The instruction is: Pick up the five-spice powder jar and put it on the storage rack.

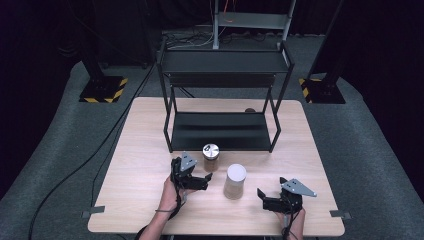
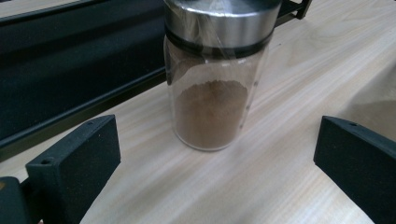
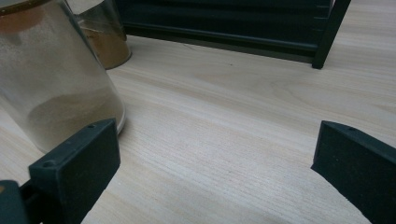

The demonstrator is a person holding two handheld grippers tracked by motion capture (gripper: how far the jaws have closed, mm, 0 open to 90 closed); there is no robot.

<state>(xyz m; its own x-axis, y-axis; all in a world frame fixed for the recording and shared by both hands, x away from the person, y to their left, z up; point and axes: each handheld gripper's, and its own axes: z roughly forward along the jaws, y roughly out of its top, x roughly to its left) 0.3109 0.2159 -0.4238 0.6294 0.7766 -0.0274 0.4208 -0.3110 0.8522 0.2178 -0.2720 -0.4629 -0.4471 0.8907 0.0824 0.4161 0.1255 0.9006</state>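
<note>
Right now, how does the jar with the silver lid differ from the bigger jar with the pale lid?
The silver-lidded jar is smaller and narrower; the pale-lidded jar is wider and taller. The silver-lidded jar holds dark brown powder behind clear glass; the pale-lidded jar holds paler powder and its wall looks dusted. The silver-lidded jar stands nearer the black shelf. Both stand upright on the table.

Light wooden table (image 1: 145, 165), rectangular, grain running lengthwise. Black metal two-tier shelf rack (image 1: 222, 62) stands on its far half; lower tier sits just above the tabletop, upper tier raised on four thin posts. A small dark round object (image 1: 249, 110) lies on the table behind the rack, too small to identify. Grey tape tabs (image 1: 95, 211) at both near corners. Grey carpet (image 1: 55, 165) under the table. Two black stand bases with yellow-black hazard stripes (image 1: 104, 89) on the floor beyond; black cables (image 1: 107, 135) trail across the carpet at left.
</note>
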